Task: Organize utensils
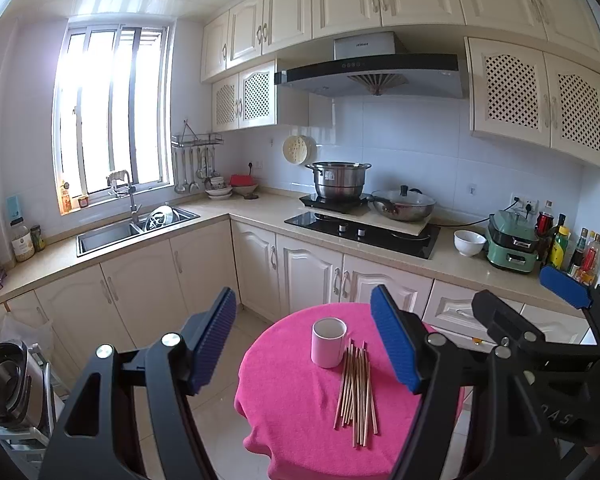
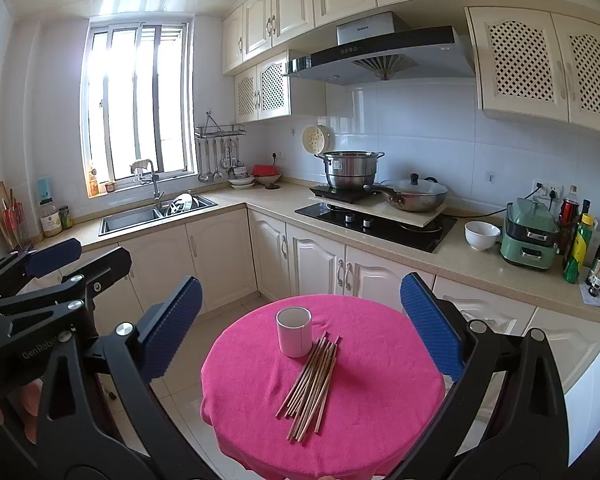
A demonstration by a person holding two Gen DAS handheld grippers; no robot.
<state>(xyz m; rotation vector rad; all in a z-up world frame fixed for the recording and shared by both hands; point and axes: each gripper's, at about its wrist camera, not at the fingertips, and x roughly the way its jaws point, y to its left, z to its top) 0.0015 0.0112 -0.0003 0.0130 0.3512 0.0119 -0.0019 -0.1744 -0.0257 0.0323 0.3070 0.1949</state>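
Ahead, chopsticks [image 2: 312,388] beyond spread jaws.

White cup [image 2: 294,331] beside chopsticks [image 2: 312,384] on pink tablecloth [image 2: 380,400].

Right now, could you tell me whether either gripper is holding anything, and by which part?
Nothing is held: the left gripper and right gripper are open, above the chopsticks beside the cup.
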